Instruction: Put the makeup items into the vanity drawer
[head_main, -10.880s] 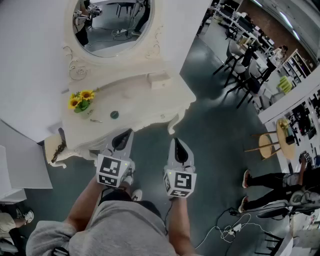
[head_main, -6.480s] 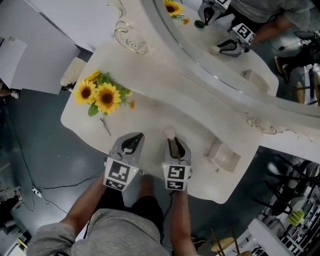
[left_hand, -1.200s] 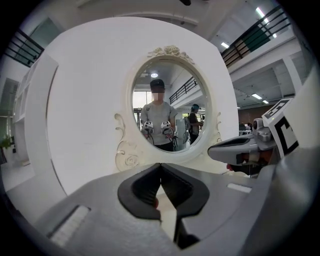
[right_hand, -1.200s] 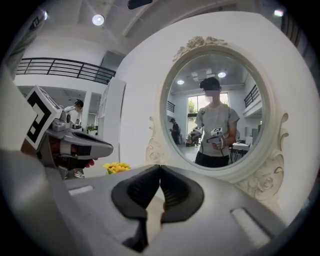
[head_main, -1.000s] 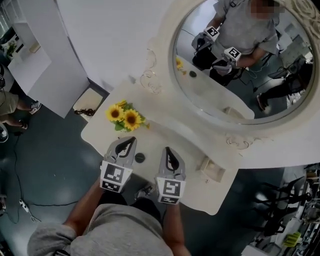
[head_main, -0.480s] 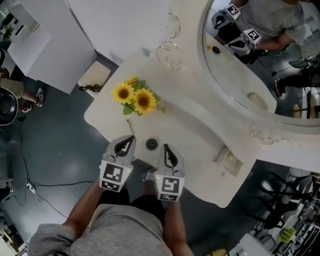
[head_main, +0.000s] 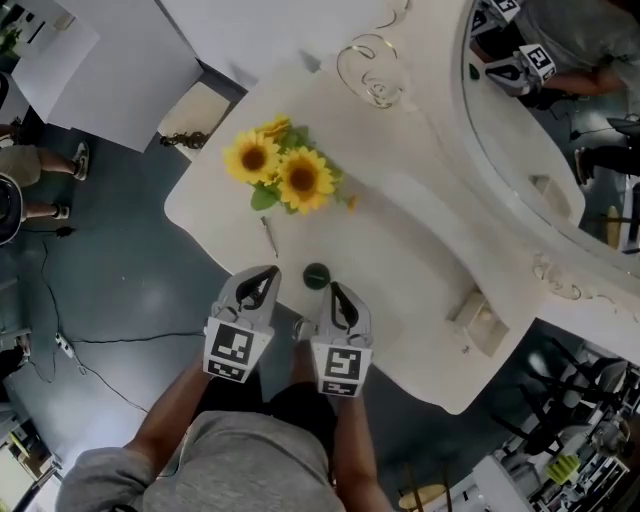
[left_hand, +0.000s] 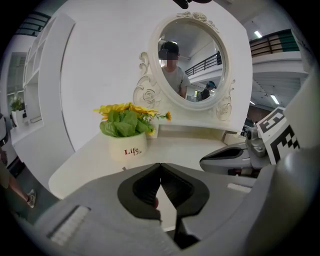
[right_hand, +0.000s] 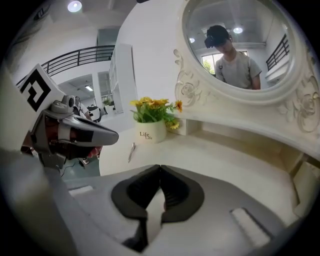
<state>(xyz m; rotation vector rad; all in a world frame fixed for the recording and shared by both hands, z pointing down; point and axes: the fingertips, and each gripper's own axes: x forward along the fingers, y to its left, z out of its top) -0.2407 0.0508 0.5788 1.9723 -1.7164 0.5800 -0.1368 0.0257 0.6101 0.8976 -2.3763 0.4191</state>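
Lowering toward the front edge of the cream bench, the left gripper and right gripper sit lower than a second ago. Then their tips flanked the round dark-green compact; now it lies just beyond them, between the two. Both pairs of jaws are pressed fully together with nothing in them, so no makeup item has yet been picked up. The drop suggests the drawer front below the edge comes first. A small pale fitting between the grippers may be the vanity drawer's handle, though the drawer itself cannot be made out. The compact is a flat, matt disc resting on the bench. A slim silvery stick, thin and pen-like, lies apart from it toward the sunflowers. Those are bright and artificial-looking, standing in a smooth white pot with dark lettering. The bench top is painted, faintly glossy and wavy-edged. Behind it rises the oval mirror, framed in carved scrollwork, and a small open box stands well to the right.
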